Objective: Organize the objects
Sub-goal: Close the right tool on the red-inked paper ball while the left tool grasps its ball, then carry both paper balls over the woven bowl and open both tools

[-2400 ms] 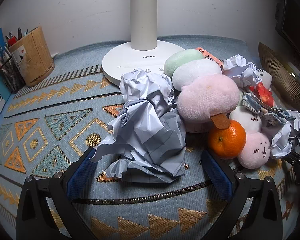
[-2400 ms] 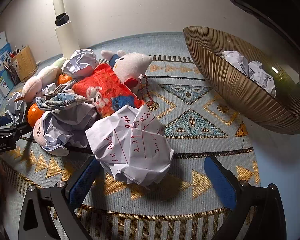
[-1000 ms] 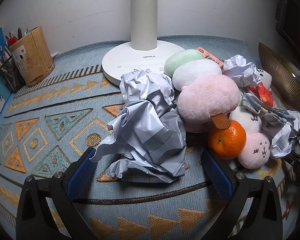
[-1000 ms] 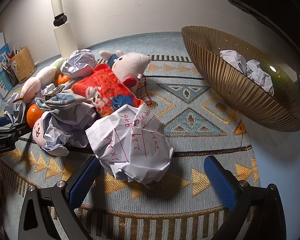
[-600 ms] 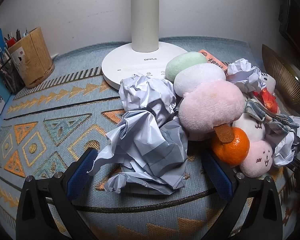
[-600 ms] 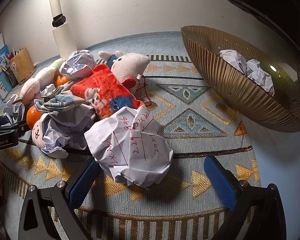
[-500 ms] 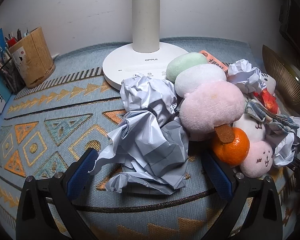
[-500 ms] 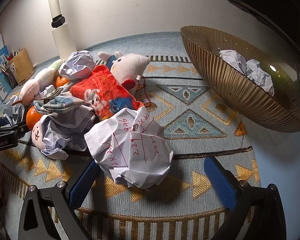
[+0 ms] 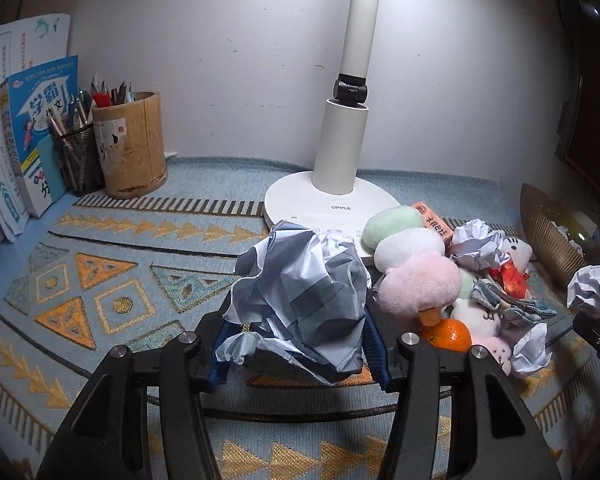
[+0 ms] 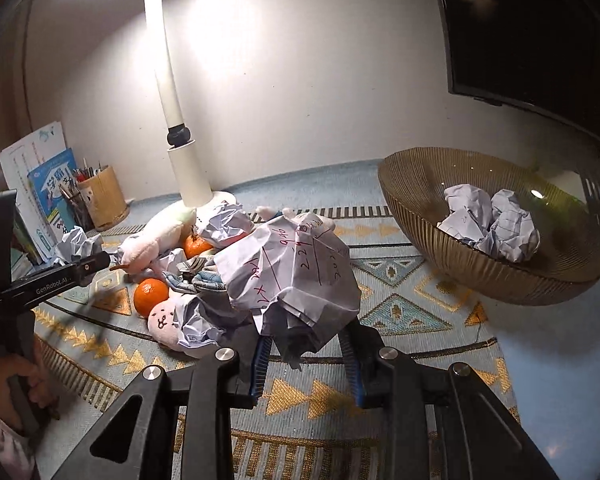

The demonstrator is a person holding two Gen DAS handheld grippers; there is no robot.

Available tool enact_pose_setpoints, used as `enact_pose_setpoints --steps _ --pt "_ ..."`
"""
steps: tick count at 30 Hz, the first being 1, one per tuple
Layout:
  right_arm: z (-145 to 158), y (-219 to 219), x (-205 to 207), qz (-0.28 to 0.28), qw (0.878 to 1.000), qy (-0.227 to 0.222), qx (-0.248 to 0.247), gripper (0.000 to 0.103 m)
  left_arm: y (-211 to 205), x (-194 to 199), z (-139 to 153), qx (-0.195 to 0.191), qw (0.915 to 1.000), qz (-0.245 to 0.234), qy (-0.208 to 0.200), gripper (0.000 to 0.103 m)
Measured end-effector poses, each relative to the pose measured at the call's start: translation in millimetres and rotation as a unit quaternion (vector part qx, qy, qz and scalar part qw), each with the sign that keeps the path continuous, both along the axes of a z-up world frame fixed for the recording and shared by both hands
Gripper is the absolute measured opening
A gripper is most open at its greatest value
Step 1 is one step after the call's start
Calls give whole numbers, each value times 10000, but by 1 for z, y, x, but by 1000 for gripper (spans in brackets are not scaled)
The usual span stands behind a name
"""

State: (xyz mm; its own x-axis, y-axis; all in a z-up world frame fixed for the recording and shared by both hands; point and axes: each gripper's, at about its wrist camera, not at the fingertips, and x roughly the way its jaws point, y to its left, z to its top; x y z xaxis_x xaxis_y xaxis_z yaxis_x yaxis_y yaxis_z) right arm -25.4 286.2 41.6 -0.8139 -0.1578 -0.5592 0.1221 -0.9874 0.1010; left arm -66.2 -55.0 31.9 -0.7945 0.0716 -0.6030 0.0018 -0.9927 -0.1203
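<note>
My left gripper (image 9: 296, 346) has a grey-white crumpled paper ball (image 9: 300, 292) between its blue pads, lifted off the patterned mat (image 9: 100, 280). Its jaws are closing and the pads press the paper. My right gripper (image 10: 306, 354) grips a white crumpled paper ball with red writing (image 10: 292, 272), also raised; its jaws are closing on it. A gold ribbed bowl (image 10: 480, 276) to the right holds crumpled paper balls (image 10: 492, 220).
Between the grippers lies a pile: pastel plush toys (image 9: 420, 284), oranges (image 10: 151, 291), a cloth and more paper balls (image 10: 224, 224). A white lamp base (image 9: 332, 200), a pen holder (image 9: 130, 144) and books (image 9: 32, 120) stand behind. A hand (image 10: 8, 376) holds the left gripper.
Both grippers went from wide open around their paper balls to shut on them. Both balls have come up off the mat, and both views have tilted upward.
</note>
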Motion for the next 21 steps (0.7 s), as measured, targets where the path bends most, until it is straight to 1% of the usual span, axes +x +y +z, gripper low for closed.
enact_pose_setpoints --steps 2,3,5,7,11,16,18,21 --pt "0 -6 -8 53 10000 8 23 31 -3 2 1 164 9998 -52 60 51" --pt "0 -7 -9 61 10000 -2 47 31 -7 4 2 269 9995 -84 161 51" --pt "-1 -8 -9 114 9999 -24 61 31 -11 17 8 505 9971 -201 526 52" --pt "0 -7 -6 197 9998 -10 28 31 -11 23 12 561 9953 -227 758 52" --pt "1 -10 -3 323 9994 89 -15 31 -7 18 10 510 9964 -251 636 52" --pt "0 -14 -4 431 9991 42 32 31 -7 20 11 462 9963 -190 704 52" --pt "0 -14 -3 477 9988 70 10 31 -4 29 15 298 9950 -95 945 52" --pt "2 -13 1 508 9985 185 -14 31 9 41 22 -108 9917 -53 1283 52"
